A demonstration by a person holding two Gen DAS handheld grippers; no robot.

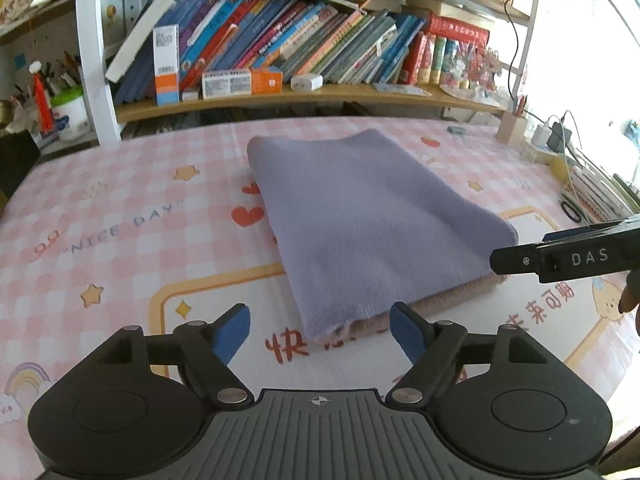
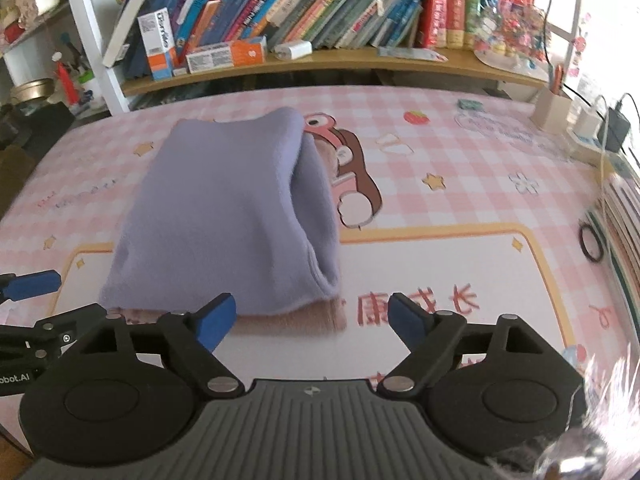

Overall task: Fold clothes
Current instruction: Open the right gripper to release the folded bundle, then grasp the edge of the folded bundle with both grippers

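Observation:
A folded lavender garment (image 1: 360, 216) lies on the pink checked table cover (image 1: 120, 208), with a pinkish-beige layer (image 1: 440, 300) showing under its near edge. It also shows in the right wrist view (image 2: 228, 208), its beige layer (image 2: 288, 320) at the front. My left gripper (image 1: 320, 332) is open and empty, just before the garment's near corner. My right gripper (image 2: 310, 320) is open and empty, at the garment's near right edge. The right gripper's body (image 1: 568, 258) shows at the right of the left wrist view. The left gripper's blue fingertip (image 2: 32, 284) shows at the left of the right wrist view.
A bookshelf (image 1: 280, 96) full of books and boxes stands behind the table. A power strip with chargers and cables (image 2: 592, 128) lies at the right back. Stacked books (image 2: 624, 232) and a black ring (image 2: 591, 242) line the right edge. A pen pot (image 1: 68, 112) stands far left.

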